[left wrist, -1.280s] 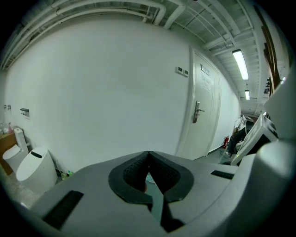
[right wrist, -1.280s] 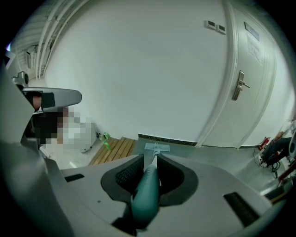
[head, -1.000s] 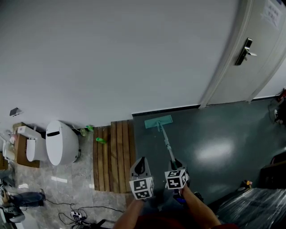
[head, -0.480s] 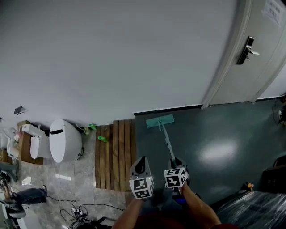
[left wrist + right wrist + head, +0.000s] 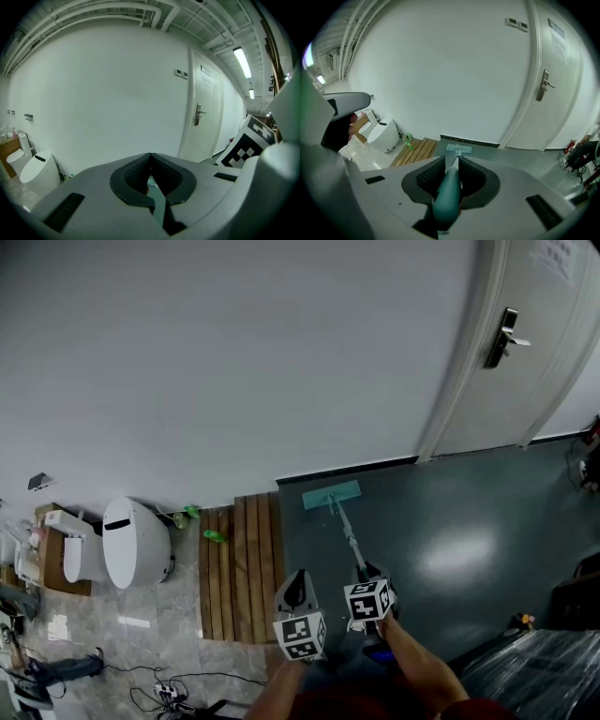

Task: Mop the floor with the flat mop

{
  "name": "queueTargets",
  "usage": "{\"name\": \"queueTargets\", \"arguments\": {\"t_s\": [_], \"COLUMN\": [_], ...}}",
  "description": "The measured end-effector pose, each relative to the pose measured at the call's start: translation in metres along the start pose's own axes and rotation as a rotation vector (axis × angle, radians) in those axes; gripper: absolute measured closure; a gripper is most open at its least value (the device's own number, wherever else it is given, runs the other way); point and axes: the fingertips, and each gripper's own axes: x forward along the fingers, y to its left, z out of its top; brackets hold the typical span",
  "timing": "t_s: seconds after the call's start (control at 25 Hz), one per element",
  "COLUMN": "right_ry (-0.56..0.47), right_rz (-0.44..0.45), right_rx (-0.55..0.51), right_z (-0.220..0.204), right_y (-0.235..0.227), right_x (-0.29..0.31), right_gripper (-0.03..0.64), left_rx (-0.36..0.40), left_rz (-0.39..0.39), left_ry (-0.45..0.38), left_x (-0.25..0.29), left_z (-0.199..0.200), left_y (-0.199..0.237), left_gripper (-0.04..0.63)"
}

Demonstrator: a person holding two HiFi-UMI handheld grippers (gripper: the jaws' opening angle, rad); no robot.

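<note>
Right gripper [image 5: 451, 160]: jaws clamped on the flat mop handle [image 5: 448, 190], likely to steer each stroke
Left gripper [image 5: 150, 155]: jaws together, empty, held alongside
Mop head [image 5: 331, 495]: flat on the floor [image 5: 450, 521], at the wall [image 5: 234, 352] foot

Glossy dark floor [image 5: 487, 512], slatted bare-wood platform [image 5: 239, 563], glossy white toilet [image 5: 131, 542]

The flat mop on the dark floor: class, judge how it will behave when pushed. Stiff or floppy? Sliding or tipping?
The flat mop probably pushes stiffly: its thin handle runs straight from the right gripper to the head. The broad head lies flat, so likely slides on the glossy floor rather than tipping.
</note>
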Motion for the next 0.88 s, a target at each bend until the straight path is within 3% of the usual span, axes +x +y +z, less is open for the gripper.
{"name": "queueTargets", "arguments": {"t_s": [0.28, 0.6, 0.88], "right_ry": [0.019, 0.026, 0.032], "right_rz": [-0.015, -0.036, -0.044], "right_rx": [-0.059, -0.020, -0.004], "right_z": [-0.013, -0.017, -0.043], "right_y": [0.037, 0.071, 0.093], "right_x": [-0.014, -0.027, -0.049], "right_gripper": [0.520, 0.520, 0.520], "left_rx": [-0.026, -0.024, -0.015], "left_rz": [-0.001, 0.011, -0.022], "left_ry": [-0.021, -0.034, -0.050], "left_x": [-0.038, -0.079, -0.108], "left_z": [-0.010, -0.014, -0.019], "left_y": [0.031, 0.069, 0.073], "left_gripper": [0.580, 0.581, 0.580]}}
